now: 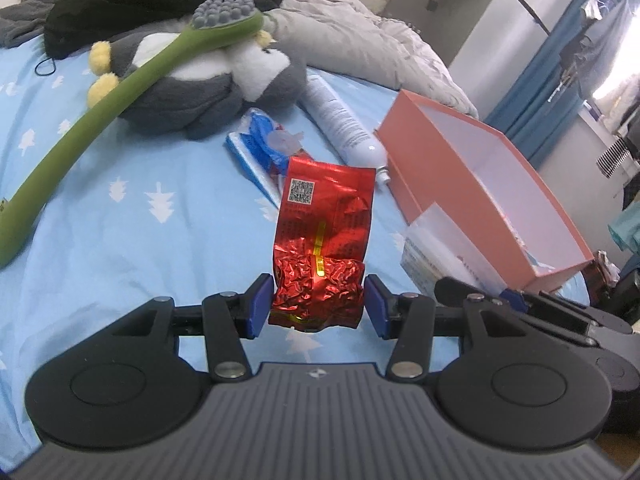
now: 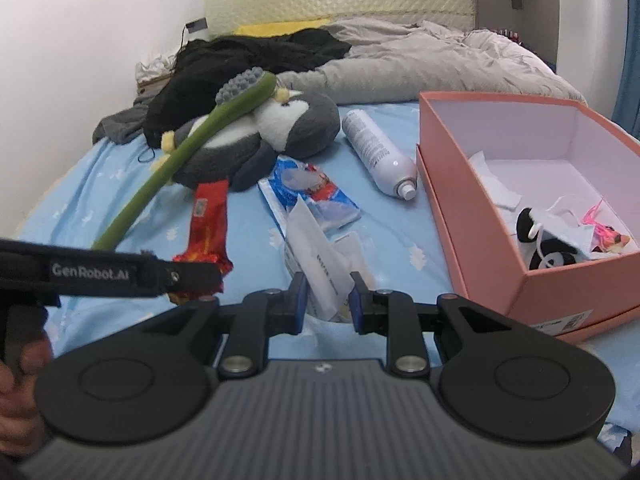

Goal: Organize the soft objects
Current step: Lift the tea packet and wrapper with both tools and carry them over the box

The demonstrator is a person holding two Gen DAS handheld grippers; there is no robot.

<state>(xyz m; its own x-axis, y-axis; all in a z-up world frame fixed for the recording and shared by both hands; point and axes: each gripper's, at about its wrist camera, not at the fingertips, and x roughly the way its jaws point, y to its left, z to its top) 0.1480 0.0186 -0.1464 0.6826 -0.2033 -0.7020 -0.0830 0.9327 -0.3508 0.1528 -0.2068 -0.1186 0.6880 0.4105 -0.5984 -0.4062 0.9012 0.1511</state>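
Red foil crinkles between the blue pads of the left gripper (image 1: 318, 304); its jaws are clenched on the lower, crumpled end of a red packet (image 1: 324, 236), which stands up off the blue bed sheet (image 1: 120, 208) with most of its length unsupported. The right gripper (image 2: 327, 300) has its jaws closed on a white paper packet (image 2: 320, 256), also lifted clear of the sheet; the pink box (image 2: 560, 280), already holding a few small soft things, sits just to the right.

Several things could go wrong from here. The foil is slick and the grip is only on its bottom edge; a quick swing towards the box could let it slide out or flop sideways. The paper packet is thin and held low, so it may bend and catch on the near wall of the box rather than clear it. Both grippers travel close together; the left one's body crosses the right view, so they may collide at the box opening. A white spray bottle (image 2: 376, 152) lies near the box and a blue wrapper (image 2: 312, 196) just beneath the route; a low pass could knock either one.
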